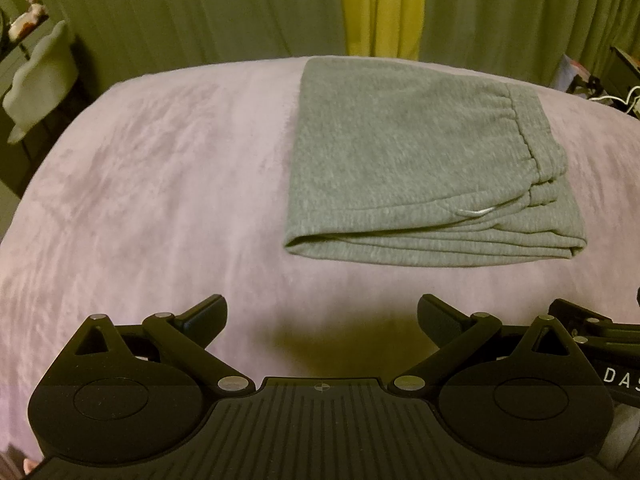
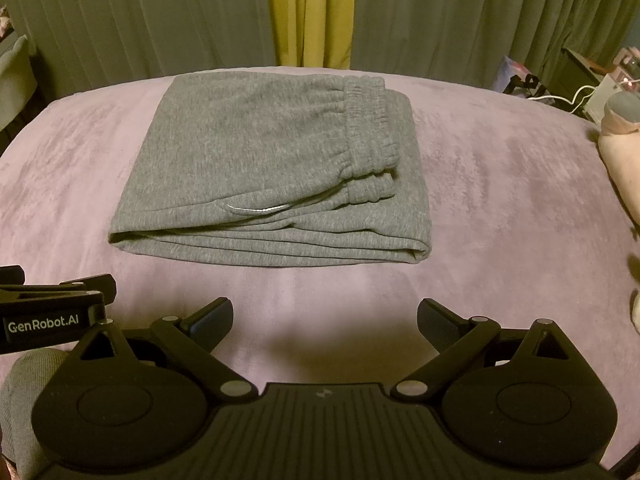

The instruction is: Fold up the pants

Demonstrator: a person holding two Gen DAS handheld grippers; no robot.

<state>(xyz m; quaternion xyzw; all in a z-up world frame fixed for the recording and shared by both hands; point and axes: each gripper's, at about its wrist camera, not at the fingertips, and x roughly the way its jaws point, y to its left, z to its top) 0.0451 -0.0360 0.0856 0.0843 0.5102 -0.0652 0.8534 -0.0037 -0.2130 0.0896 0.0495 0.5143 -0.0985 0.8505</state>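
Grey sweatpants [image 1: 420, 168] [image 2: 264, 168] lie folded into a thick rectangle on the lilac bedspread [image 1: 160, 200] [image 2: 500, 208], elastic waistband on the right side and a white drawstring showing near the front fold. My left gripper [image 1: 322, 312] hangs open just short of the pants' near edge, nothing between its fingers. My right gripper [image 2: 325, 314] is likewise open and empty, in front of the folded stack. Each gripper's body shows at the edge of the other's view, side by side.
Green pleated curtains [image 2: 460, 20] with a yellow strip hang behind the bed. A pale chair [image 1: 40, 80] stands at the left; shelves with cables and boxes [image 2: 600, 84] at the right. A pinkish soft object [image 2: 618, 152] rests on the bed's right edge.
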